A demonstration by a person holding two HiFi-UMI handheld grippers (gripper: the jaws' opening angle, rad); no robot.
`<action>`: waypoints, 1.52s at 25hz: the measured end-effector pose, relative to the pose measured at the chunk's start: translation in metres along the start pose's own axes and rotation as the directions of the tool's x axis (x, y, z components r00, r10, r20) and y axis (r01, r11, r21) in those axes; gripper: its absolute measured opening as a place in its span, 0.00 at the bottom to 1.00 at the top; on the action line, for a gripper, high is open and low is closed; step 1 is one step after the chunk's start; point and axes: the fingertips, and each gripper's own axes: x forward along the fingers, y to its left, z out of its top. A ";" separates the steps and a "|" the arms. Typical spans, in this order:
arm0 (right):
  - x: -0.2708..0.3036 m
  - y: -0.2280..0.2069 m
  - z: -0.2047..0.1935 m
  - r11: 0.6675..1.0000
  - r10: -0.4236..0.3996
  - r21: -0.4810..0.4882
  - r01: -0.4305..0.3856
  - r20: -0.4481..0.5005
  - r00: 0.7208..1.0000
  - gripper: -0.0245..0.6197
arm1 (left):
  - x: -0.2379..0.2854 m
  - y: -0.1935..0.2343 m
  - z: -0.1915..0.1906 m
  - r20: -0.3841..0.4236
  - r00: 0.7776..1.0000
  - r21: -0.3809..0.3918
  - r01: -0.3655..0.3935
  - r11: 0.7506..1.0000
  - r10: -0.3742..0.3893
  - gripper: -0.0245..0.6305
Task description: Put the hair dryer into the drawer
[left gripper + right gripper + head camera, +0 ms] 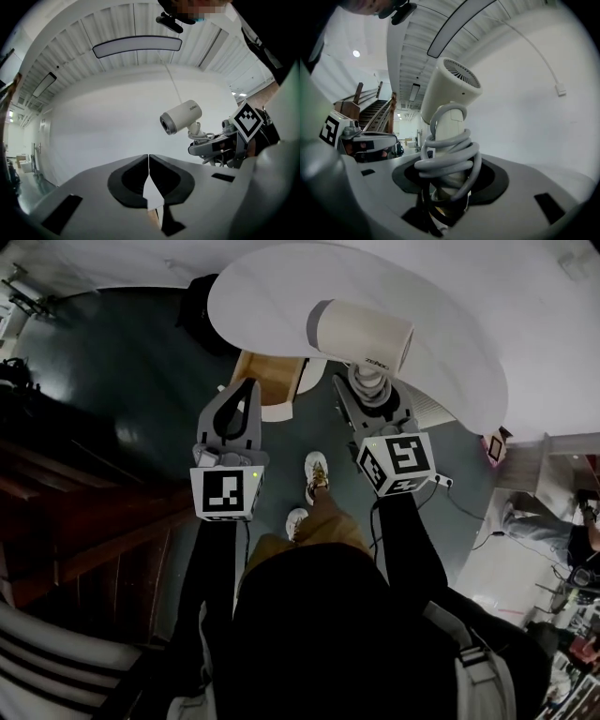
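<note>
— How's my hold?
— Your left gripper [148, 159] has its jaws pressed together, empty. Your right gripper [368, 395] pinches the hair dryer [361, 334] by its cord-wrapped handle, over the white table [281, 277]. It's likely light, rigid and slick, so the handle is your place.

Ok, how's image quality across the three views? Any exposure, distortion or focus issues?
Head view: the white tabletop is close to blown out and the left half is underexposed. Left gripper view: strong fisheye, straight lines bow, corners black, hair dryer sharp. Right gripper view: same warp, the dryer fills the centre, the near left edge is out of focus.
</note>
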 end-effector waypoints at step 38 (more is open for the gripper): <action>0.217 0.048 -0.078 0.991 0.109 0.096 -0.090 -0.214 0.971 0.41 | 0.120 0.140 -0.107 -0.092 0.989 -0.045 0.113 0.993 -0.116 0.07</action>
